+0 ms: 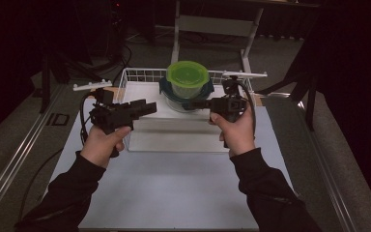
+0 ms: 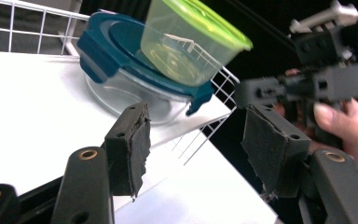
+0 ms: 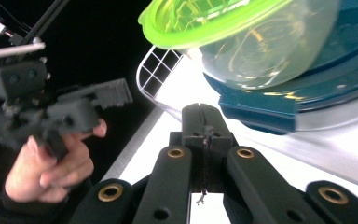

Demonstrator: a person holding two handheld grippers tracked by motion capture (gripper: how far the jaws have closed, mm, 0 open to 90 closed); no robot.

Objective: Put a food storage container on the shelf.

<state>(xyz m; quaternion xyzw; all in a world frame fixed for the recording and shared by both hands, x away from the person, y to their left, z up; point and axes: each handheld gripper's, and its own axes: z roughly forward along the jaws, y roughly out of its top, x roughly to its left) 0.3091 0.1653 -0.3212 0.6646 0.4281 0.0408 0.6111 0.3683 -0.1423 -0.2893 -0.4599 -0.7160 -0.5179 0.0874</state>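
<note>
1. A white wire basket (image 1: 125, 77) sat at the far side of the table (image 1: 174, 193), its rim ringing the containers.
2. Inside it, a clear round tub with a lime-green lid (image 1: 188, 77) rested on a glass dish with a teal clip lid (image 1: 174, 94).
3. The left gripper (image 1: 147, 107) hung released, jaws apart on nothing, left of the stack.
4. The right gripper (image 1: 195, 104) was clenched empty, its pads pressed together, just near the dish.

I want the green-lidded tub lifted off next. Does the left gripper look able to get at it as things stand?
Probably yes: the left gripper is open, nothing lies between it and the green-lidded tub, which sits exposed atop the blue-lidded glass bowl.
</note>
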